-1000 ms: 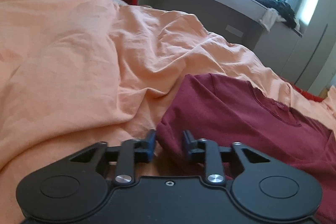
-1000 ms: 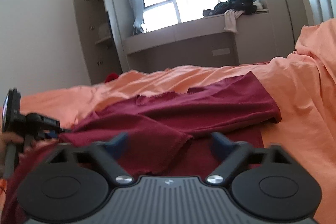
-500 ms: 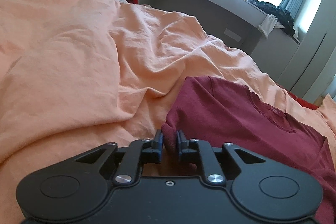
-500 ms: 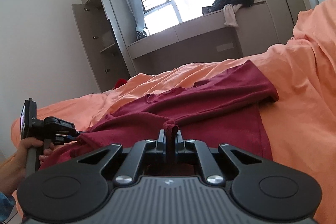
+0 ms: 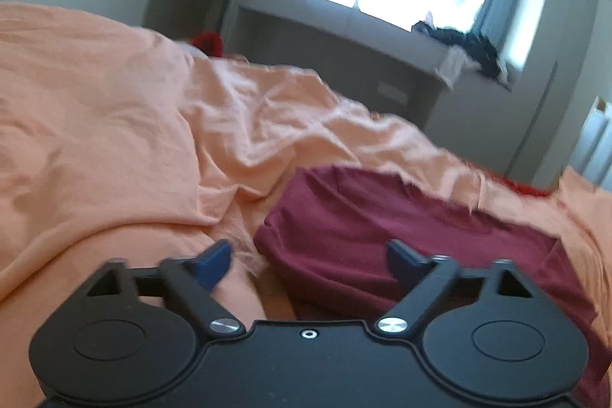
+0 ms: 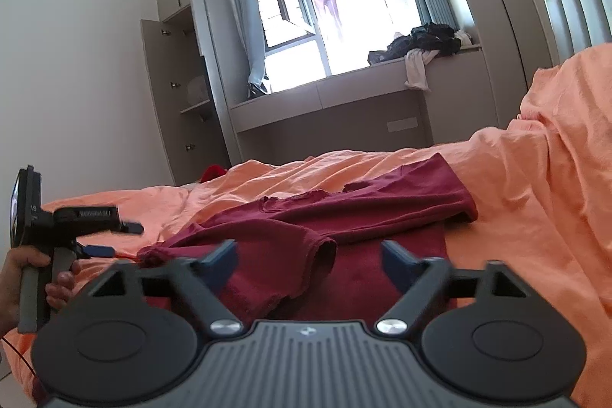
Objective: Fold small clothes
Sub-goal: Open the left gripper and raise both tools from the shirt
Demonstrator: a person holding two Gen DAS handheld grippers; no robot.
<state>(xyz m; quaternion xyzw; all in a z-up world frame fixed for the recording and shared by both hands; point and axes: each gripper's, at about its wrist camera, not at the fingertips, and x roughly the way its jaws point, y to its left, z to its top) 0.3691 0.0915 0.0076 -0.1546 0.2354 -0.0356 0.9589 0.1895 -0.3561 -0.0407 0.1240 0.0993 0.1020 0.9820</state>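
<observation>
A dark red shirt (image 6: pixel 344 217) lies partly folded on the orange bedsheet (image 6: pixel 535 197), its lower part doubled up over its body. In the left wrist view the shirt (image 5: pixel 363 228) lies just ahead of my left gripper (image 5: pixel 308 257), which is open and empty with a folded edge between its fingers' line. My right gripper (image 6: pixel 308 260) is open and empty above the shirt's folded hem. The left gripper also shows in the right wrist view (image 6: pixel 95 236), held by a hand at the shirt's left edge.
The bedsheet (image 5: pixel 114 140) bulges in rumpled folds to the left. A grey window bench (image 6: pixel 344 102) with a pile of dark clothes (image 6: pixel 424 41) stands beyond the bed. An open wardrobe (image 6: pixel 179 94) stands left. A red item (image 6: pixel 212 173) lies at the bed's far edge.
Both grippers were shut on shirt edges half a second ago; both have opened and let go. The shirt's lower part now lies folded over. The left view has tilted upward.
</observation>
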